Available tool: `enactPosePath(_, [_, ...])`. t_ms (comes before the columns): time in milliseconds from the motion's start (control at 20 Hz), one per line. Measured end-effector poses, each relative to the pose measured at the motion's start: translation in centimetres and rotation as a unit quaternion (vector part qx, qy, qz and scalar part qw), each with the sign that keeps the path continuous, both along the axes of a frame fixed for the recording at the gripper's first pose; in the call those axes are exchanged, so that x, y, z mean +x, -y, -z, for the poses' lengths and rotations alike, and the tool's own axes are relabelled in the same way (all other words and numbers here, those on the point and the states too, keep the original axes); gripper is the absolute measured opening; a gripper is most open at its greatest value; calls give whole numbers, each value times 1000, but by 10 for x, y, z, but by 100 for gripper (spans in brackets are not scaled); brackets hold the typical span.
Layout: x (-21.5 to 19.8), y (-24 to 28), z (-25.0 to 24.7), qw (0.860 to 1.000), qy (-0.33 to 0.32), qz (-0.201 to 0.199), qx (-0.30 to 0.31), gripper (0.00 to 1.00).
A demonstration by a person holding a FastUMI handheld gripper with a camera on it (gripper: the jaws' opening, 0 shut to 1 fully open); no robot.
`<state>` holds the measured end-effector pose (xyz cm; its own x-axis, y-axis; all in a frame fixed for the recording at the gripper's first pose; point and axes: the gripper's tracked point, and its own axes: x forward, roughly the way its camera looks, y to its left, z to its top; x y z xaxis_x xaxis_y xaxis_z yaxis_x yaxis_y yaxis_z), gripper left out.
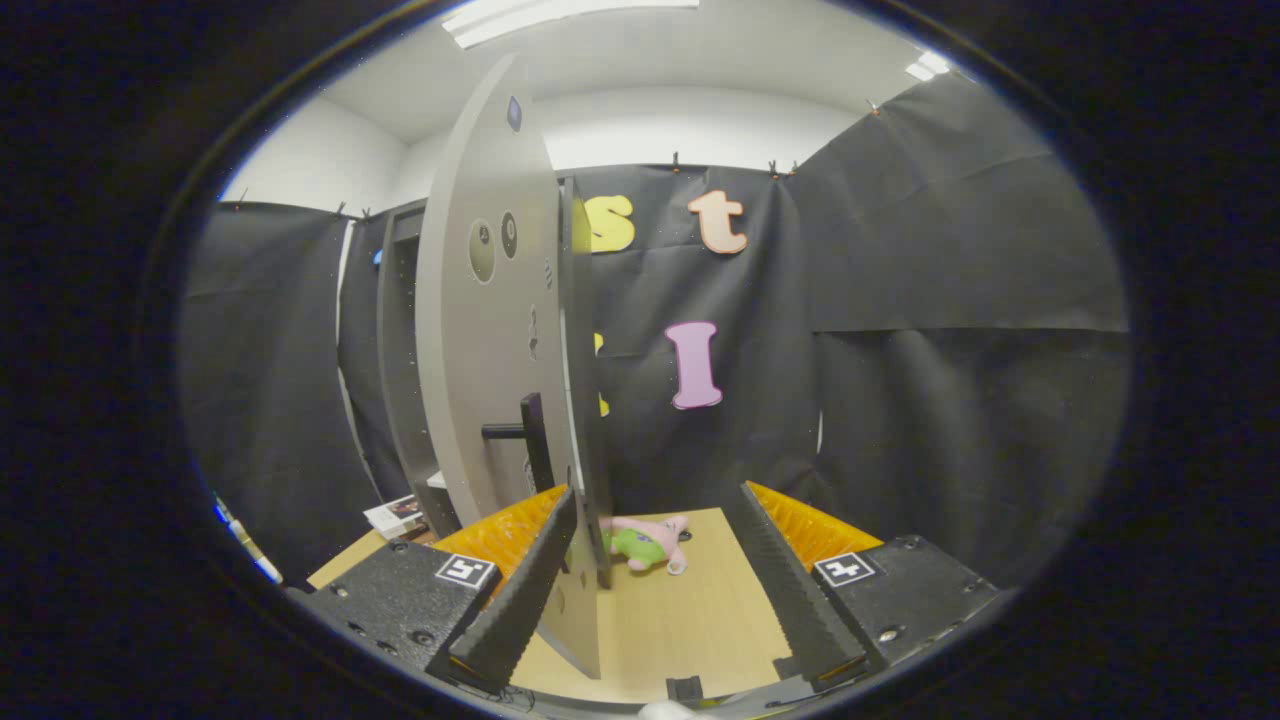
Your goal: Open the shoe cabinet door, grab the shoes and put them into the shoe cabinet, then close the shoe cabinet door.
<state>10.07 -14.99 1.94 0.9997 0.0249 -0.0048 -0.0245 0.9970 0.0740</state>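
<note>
1. The cabinet door [490, 330] stands swung out, seen nearly edge-on in the left-centre of the frame, with its dark handle [530, 440] sticking out low on its face. Behind it, further left, is the grey frame of the cabinet [400, 350].
2. The gripper [660, 590] sits low in the frame, its fingers spread wide and holding nothing. The door's free edge runs down between them, close against the left finger [520, 590].
3. I would say the opening step is nearly finished. To do it well, keep that left finger pushing flat on the door's edge and follow the hinge's arc, not a straight line, so the panel does not slip off.
4. Push until the opening is wide enough for the shoes to go in.
5. The shoes lie on the wooden surface [690, 620] just beyond the door's lower edge, in the lower centre: a small pink and green pair [645, 540].
6. Draw back clear of the handle before turning towards them, or it may snag a finger.
</note>
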Motion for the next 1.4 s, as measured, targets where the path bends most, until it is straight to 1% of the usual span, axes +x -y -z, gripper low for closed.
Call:
enactPosePath(150, [14,-10,1,999,-2,-43,-8,100])
enactPosePath(300, [21,-8,-1,998,5,-49,-26,100])
enactPosePath(500, [22,-21,-1,997,1,-68,-28,98])
enactPosePath(650, [19,-37,-3,997,3,-72,-30,97])
enactPosePath(1050, [13,-102,0,997,2,-74,-34,98])
enactPosePath(1400, [28,-173,3,996,1,-85,-31,98])
